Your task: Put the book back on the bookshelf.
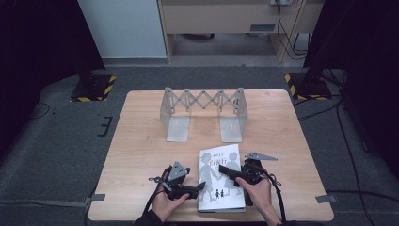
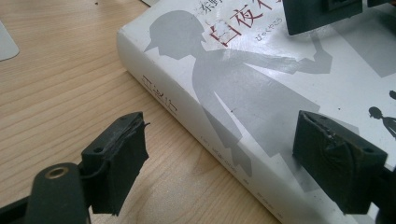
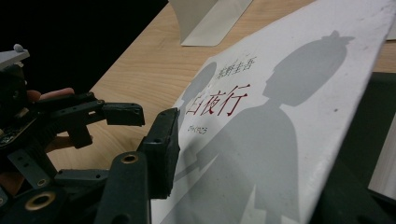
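Observation:
A thick white book (image 1: pixel 219 189) with grey silhouettes and red characters on its cover lies flat near the table's front edge. My left gripper (image 1: pixel 197 188) is at its left side, open. In the left gripper view, one jaw hangs over bare wood and the other over the book (image 2: pixel 261 93), straddling the spine edge (image 2: pixel 187 116). My right gripper (image 1: pixel 230 173) is at the book's right edge. In the right gripper view its left jaw rests on the book's cover (image 3: pixel 280 140) and its right jaw sits past the edge, wide apart. The left gripper (image 3: pixel 121 114) shows there, farther off.
A grey metal expanding book rack (image 1: pixel 202 106) stands at the back middle of the wooden table (image 1: pixel 141 141), with two flat feet pointing toward me. A person's hands hold both grippers at the front edge. Grey carpet and black stands surround the table.

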A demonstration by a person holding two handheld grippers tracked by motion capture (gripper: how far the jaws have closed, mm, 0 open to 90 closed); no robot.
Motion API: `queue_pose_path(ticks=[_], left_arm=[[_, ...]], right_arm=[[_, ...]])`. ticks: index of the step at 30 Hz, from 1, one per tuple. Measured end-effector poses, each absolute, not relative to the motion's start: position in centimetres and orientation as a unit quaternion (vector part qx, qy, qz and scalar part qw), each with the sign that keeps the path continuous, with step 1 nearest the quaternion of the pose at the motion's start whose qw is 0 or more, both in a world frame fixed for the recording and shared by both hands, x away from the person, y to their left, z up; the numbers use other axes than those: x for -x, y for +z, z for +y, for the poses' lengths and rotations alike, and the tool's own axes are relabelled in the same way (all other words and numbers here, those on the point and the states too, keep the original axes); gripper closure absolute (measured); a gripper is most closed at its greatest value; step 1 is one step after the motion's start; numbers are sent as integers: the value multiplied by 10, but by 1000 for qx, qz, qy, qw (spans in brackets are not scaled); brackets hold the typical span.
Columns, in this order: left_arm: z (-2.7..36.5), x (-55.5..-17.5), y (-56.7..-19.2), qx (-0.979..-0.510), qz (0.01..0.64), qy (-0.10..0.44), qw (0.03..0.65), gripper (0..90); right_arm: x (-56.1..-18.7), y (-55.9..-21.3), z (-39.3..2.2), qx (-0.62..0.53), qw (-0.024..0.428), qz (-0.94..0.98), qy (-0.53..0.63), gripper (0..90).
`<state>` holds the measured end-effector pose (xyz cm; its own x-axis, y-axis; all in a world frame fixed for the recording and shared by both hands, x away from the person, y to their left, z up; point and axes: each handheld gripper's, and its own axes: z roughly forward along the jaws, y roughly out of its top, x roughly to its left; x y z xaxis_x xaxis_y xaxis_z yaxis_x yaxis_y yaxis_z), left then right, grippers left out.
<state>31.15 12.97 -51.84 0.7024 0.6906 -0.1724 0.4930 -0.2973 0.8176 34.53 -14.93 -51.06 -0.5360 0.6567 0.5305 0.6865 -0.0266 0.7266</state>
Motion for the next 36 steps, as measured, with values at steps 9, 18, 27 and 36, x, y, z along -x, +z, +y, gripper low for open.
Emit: queue_pose_path(ticks=[9,18,27,36], left_arm=[[131,-313,-519,-793,374,101,470,173],[133,-315,-519,-786,376,97,480,194],[133,-317,-518,-772,374,75,508,203],[131,-319,-520,-765,367,64,525,106]], right_arm=[[-346,-504,-150,496,30,-692,-524,647],[-346,-497,-150,499,28,-682,-534,725],[-342,-482,-150,482,30,-675,-558,802],[-338,-474,-150,455,26,-683,-571,817]])
